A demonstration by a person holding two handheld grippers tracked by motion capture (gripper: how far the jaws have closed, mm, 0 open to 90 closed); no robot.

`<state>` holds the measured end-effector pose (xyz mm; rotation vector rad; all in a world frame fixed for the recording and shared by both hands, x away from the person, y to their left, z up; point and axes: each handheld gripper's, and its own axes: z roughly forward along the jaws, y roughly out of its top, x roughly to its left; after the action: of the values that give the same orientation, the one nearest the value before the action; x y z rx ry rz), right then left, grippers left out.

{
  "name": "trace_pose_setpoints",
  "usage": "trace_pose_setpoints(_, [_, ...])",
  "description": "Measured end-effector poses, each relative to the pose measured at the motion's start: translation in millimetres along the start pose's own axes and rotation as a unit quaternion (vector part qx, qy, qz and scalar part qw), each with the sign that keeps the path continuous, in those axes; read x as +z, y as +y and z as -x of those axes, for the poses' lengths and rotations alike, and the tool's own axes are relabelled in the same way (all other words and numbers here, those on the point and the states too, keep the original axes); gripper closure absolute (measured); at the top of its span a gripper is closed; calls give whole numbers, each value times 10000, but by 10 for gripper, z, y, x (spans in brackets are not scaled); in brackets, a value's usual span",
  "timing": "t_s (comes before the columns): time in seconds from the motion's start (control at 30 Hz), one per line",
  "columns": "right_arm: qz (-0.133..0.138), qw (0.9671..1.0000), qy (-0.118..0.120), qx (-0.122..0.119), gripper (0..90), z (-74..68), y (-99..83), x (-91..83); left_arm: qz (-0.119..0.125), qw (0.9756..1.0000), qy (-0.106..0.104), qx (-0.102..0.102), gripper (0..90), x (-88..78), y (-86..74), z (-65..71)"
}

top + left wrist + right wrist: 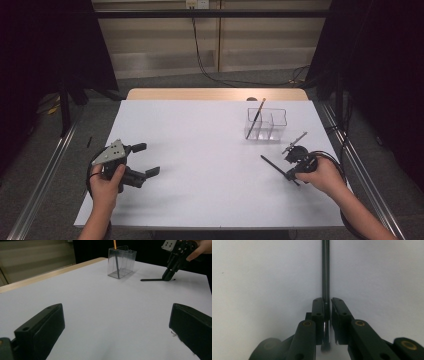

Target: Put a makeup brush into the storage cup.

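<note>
Your right gripper (pixel 295 169) is clamped on the black pen (pixel 274 166), which lies flat on the white table (pixel 210 150) just in front of the clear organizer (pixel 266 125). Your left gripper (pixel 145 160) rests wide open, well apart on the other side.

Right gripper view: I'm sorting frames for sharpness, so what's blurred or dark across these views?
Right gripper view: the black pen is crisp, the jaw bases at the bottom blur. Left gripper view: near jaws soft, clear organizer fairly sharp. High view: white table evenly lit, surroundings dark.
</note>
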<state>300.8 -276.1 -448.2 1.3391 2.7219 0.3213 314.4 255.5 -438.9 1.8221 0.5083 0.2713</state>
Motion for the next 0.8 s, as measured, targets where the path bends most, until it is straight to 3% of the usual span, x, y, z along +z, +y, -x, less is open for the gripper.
trace_pose_setpoints(0.2, [-99, 9997, 81, 220, 813, 30, 24, 4, -11, 10000, -2, -9, 1, -20, -11, 6])
trace_pose_setpoints(0.33, [-100, 9998, 109, 127, 843, 30, 35, 1, -28, 10000, 41, -39, 1, -29, -20, 9])
trace_pose_setpoints(0.4, [-107, 9997, 175, 157, 844, 47, 42, -4, -32, 10000, 15, -53, 1, -33, -25, 9])
trace_pose_setpoints(0.47, [7, 9986, 413, 317, 844, 59, 60, -15, -48, 10000, 39, -53, 1, -38, -28, 11])
trace_pose_setpoints(0.57, [122, 9988, 411, 250, 844, 35, 129, -74, -57, 9999, 56, -81, 1, -44, -34, 15])
trace_pose_setpoints(0.8, [403, 9975, 552, -194, 844, -72, 330, -185, -68, 9999, 26, -93, 1, -51, -32, 26])
